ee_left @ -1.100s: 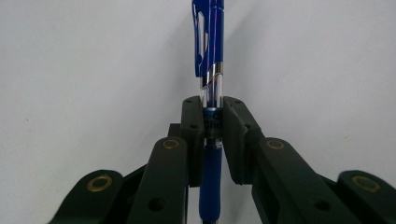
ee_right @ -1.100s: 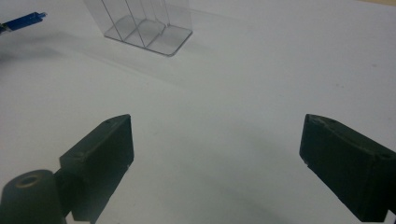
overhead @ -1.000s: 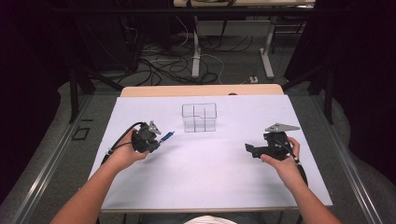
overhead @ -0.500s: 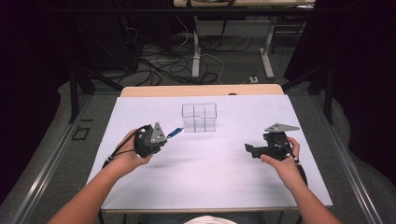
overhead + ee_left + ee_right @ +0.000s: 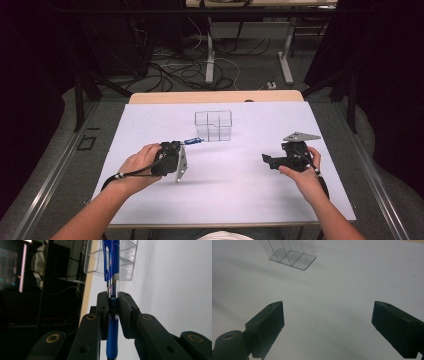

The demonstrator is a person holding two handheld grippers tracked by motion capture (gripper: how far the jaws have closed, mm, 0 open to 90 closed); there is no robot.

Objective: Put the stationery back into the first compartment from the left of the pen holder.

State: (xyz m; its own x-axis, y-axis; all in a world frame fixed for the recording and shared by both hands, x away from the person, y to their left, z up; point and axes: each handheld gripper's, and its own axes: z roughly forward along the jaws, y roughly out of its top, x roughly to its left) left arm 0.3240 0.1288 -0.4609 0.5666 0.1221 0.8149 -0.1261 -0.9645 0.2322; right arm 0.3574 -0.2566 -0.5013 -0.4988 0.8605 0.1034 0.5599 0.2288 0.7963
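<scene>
A blue pen (image 5: pixel 192 141) (image 5: pixel 111 285) is clamped between the jaws of my left gripper (image 5: pixel 183 144) (image 5: pixel 113 301), which is shut on its barrel. The pen's clip end points toward a clear plastic organizer (image 5: pixel 214 125) (image 5: pixel 120 257) with several compartments at the table's far middle. In the high view the pen tip is just left of the organizer's near corner, apart from it. My right gripper (image 5: pixel 267 161) (image 5: pixel 327 320) rests at the right of the table, open, with nothing between its jaws; the organizer (image 5: pixel 292 255) shows ahead of it.
A white sheet (image 5: pixel 235 195) covers the table; its wooden edge (image 5: pixel 215 96) shows at the back. Beyond lie cables and table legs (image 5: pixel 210 50) on the floor. A dark metal rail (image 5: pixel 80 100) stands at the left.
My left gripper has carried the pen to the right and a little up, toward the organizer, and has rolled so its grey plate faces the near side. The right gripper has stayed still.
</scene>
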